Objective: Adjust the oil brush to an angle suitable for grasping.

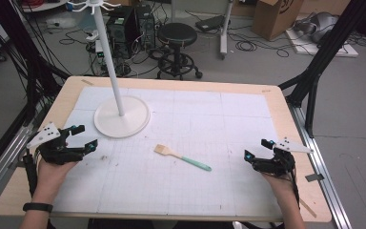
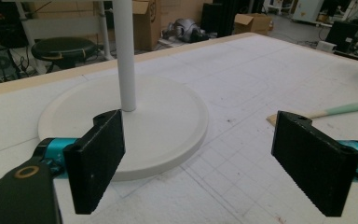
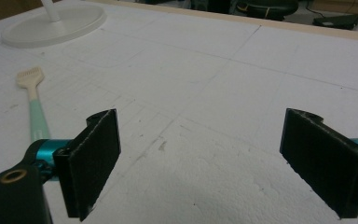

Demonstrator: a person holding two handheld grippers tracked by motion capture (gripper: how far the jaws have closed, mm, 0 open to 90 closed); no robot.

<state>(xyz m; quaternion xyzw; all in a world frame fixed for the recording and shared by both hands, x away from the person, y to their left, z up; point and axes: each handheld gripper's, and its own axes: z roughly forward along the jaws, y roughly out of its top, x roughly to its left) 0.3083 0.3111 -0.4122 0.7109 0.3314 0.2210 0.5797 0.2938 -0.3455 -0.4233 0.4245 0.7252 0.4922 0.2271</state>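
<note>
Both tools, left (image 1: pixel 86 137) and right (image 1: pixel 257 149), gape empty; the light, stiff spatula (image 1: pixel 183 158) looks best gripped mid-handle.

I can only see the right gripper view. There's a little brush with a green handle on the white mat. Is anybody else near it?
Observer: Yes. In the high view the left gripper rests at the mat's left side, apart from the brush, about as far from it as your right gripper.
Operator: Is the left one holding something?
Observer: No. The left gripper view shows its jaws wide open with nothing between them.
Operator: What's that round white plate thing at the top of my picture?
Observer: It's the base of a stand. In the high view a tall white pole rises from it, with hooks at the top.
</note>
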